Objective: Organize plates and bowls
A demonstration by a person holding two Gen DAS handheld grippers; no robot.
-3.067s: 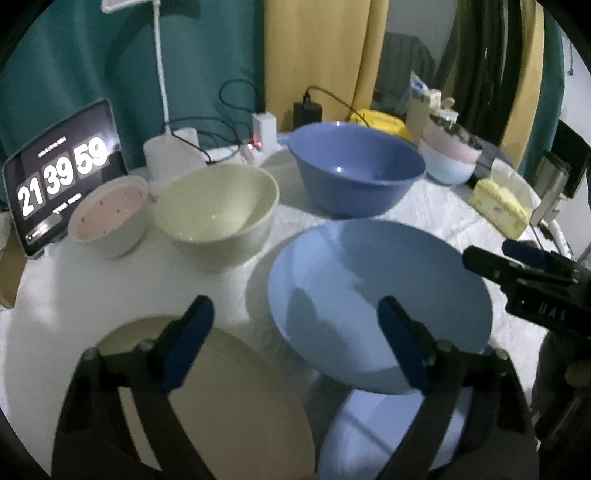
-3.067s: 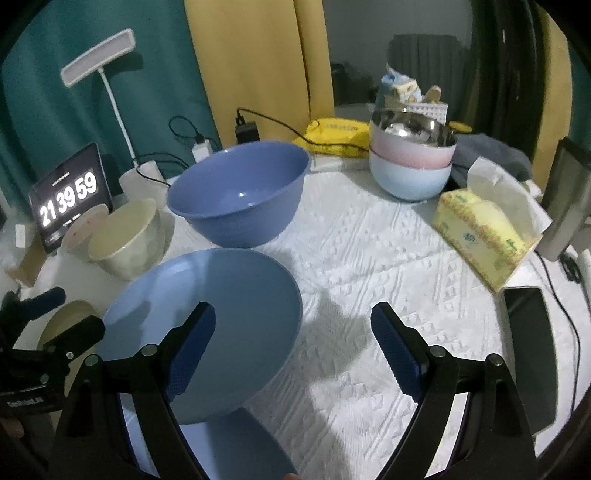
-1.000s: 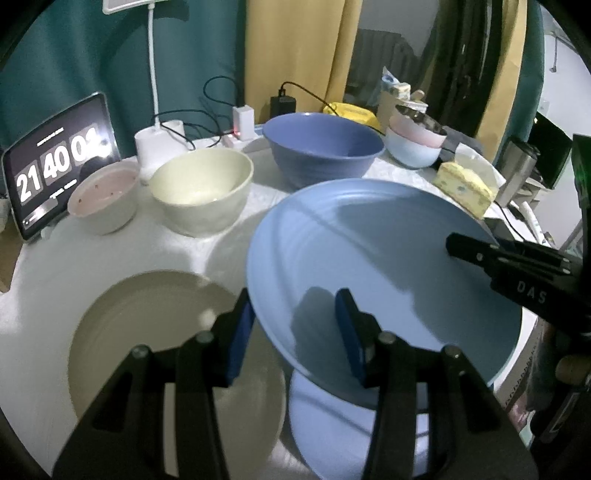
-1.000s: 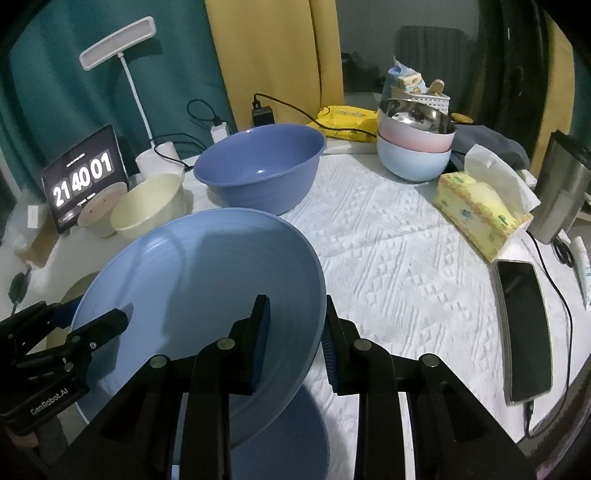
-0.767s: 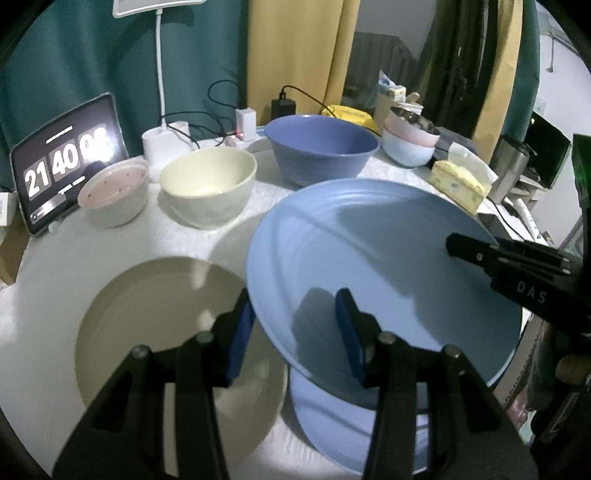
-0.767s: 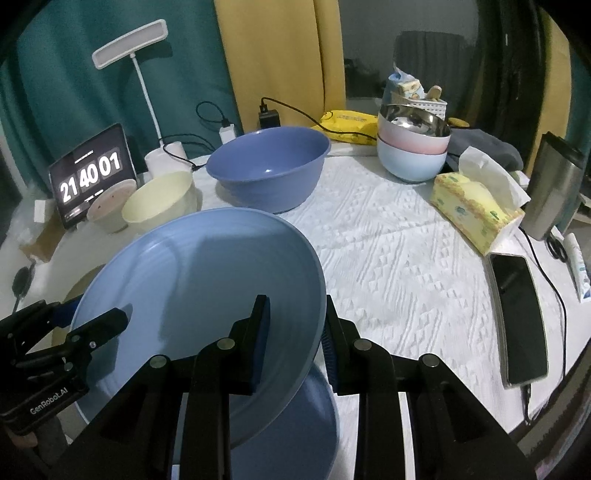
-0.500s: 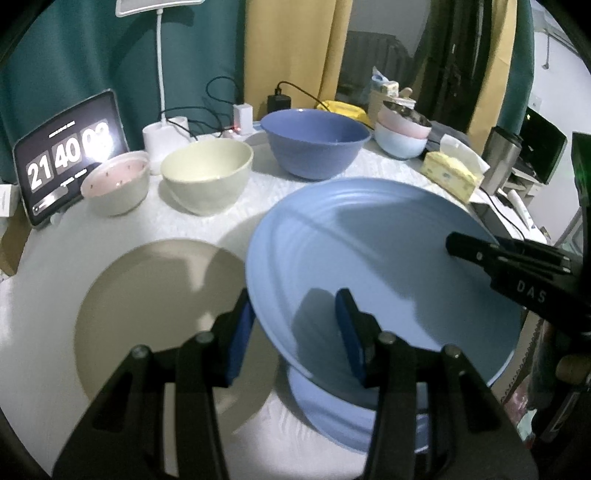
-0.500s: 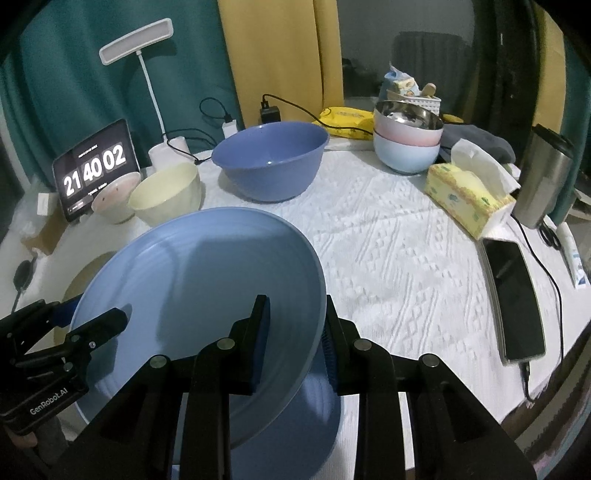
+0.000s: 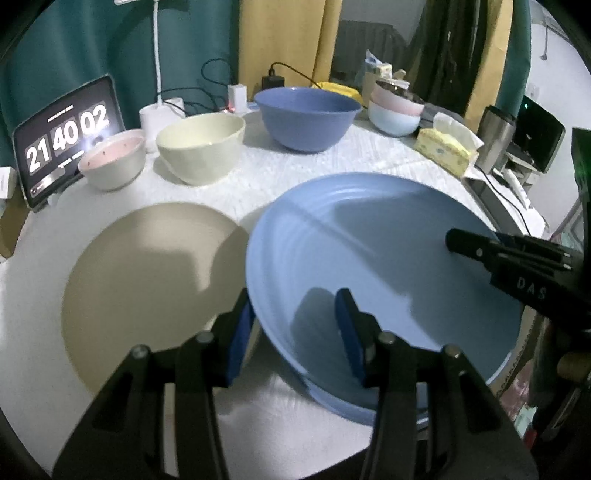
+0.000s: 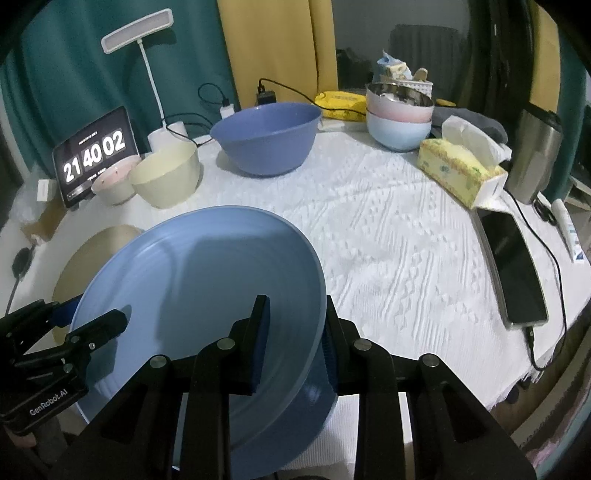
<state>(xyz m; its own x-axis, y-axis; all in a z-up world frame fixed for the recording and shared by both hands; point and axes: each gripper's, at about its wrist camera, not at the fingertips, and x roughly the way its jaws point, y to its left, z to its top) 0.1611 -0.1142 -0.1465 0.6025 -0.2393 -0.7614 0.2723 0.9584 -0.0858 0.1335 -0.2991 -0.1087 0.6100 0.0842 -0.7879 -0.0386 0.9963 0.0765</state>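
Two grippers share one load: I have the left gripper (image 9: 295, 325) clamped on the near-left rim of the large blue plate (image 9: 388, 258), and the right gripper (image 10: 293, 343) pinched narrow on its opposite rim, one pad inside the dish and one outside. The plate hangs tilted above the white tablecloth (image 10: 388, 236). Only my left view shows a second blue plate (image 9: 369, 411) directly under the held one, a sliver of its edge peeking out below the rim. That view also shows the tan plate (image 9: 147, 291) whole, flat on the cloth just left of the blue plate; from the right camera it is mostly hidden behind the blue plate. Beyond the blue plate stand a pink bowl (image 9: 112, 160), a cream bowl (image 9: 201, 147) and a deep blue bowl (image 9: 306, 118). Only my right view shows the phone (image 10: 513, 269) lying on the cloth well to the right of the blue plate, and the full lamp head (image 10: 138, 31).
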